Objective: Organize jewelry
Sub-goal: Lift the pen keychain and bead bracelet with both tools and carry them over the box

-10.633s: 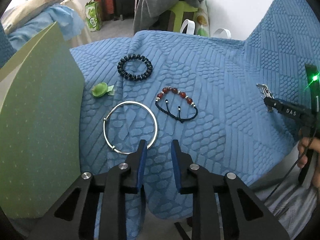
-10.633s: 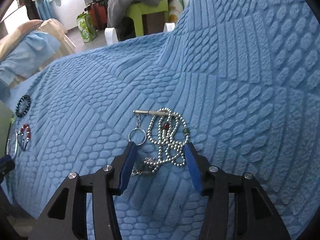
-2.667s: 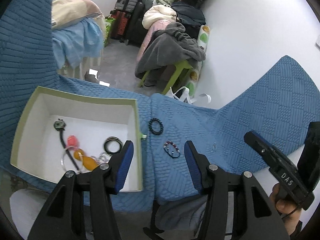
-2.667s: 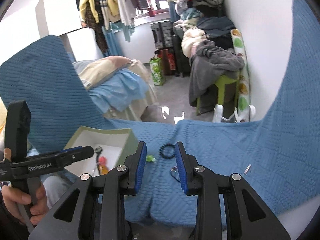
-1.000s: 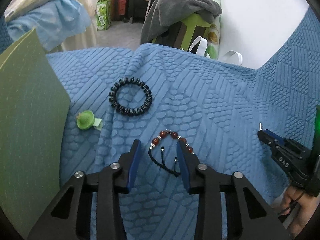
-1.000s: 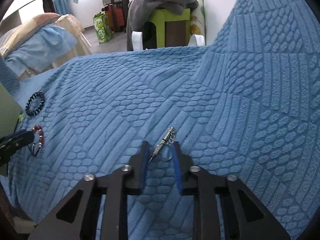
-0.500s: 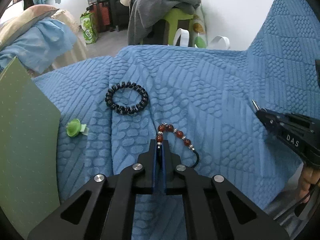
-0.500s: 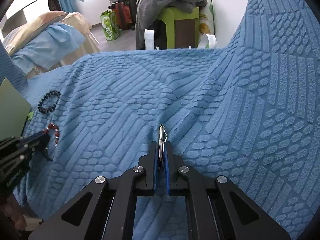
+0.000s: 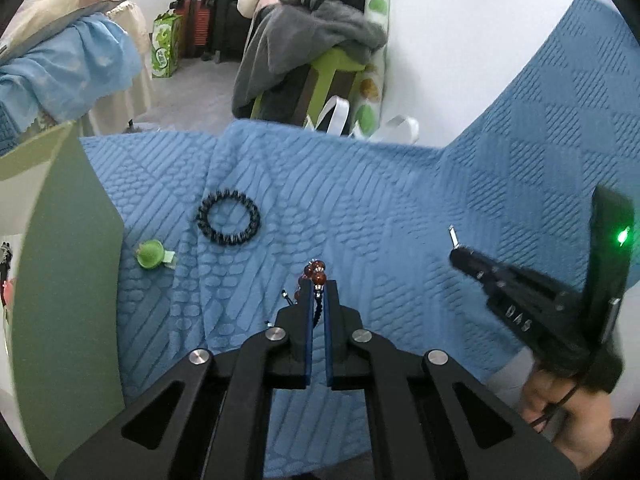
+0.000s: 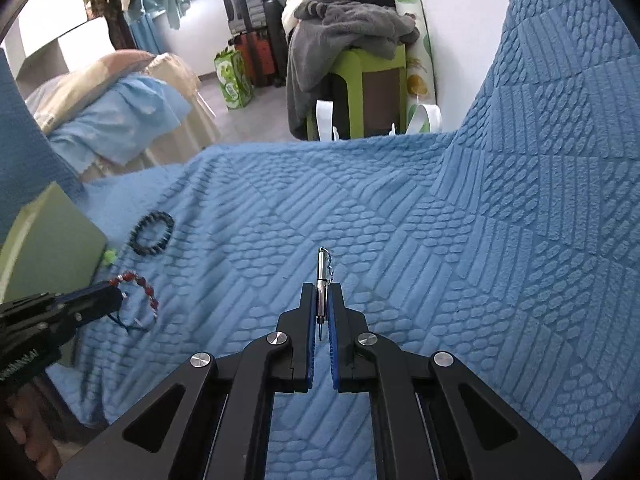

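Note:
My left gripper [image 9: 318,286] is shut on the red bead bracelet [image 9: 315,271] and holds it above the blue quilt [image 9: 360,200]; the bracelet also shows hanging from it in the right wrist view [image 10: 138,284]. My right gripper [image 10: 321,290] is shut on a small silver pendant [image 10: 321,268] with a short chain, lifted off the quilt; its tip shows in the left wrist view [image 9: 454,236]. A black bead bracelet [image 9: 229,222] lies on the quilt ahead of the left gripper. The green jewelry box [image 9: 60,260] stands at the left.
A small green button-like piece [image 9: 150,254] lies beside the box wall. Beyond the quilt's far edge are a green stool with grey clothes [image 10: 352,36], a bed with a blue cover [image 10: 116,120] and suitcases.
Both grippers have risen from the quilt with their pieces: the left lifted the red bead bracelet, the right lifted the silver pendant. A second ago both were still open around them.

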